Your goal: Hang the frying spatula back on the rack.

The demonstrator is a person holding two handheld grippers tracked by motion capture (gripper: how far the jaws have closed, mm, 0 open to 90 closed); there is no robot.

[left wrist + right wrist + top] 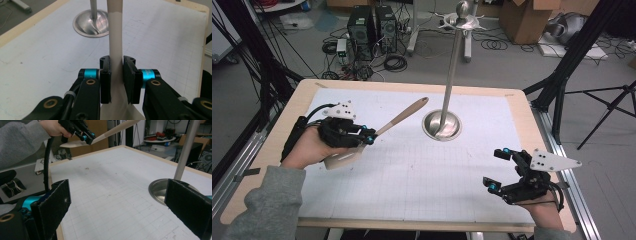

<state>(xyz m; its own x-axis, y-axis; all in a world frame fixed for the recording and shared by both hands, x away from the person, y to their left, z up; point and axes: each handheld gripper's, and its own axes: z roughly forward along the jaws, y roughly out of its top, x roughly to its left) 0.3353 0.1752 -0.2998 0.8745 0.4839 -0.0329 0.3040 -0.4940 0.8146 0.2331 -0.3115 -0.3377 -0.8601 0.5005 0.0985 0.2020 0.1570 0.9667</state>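
We see the left gripper [368,138] near the table's [277,150] left edge, lifted off the sheet [412,170], jaws clamped on the spatula's [387,126] neck. Ahead of it the sheet lies open up to the stand's [441,125] round base, just past the handle tip. The spatula is pale cream, its handle turning tan toward the tip, its flat blade behind the jaws. Part of the blade is hidden under the hand. Well apart, low by the right edge, our right gripper [495,170] hangs with jaws wide apart, holding nothing, bare sheet ahead.
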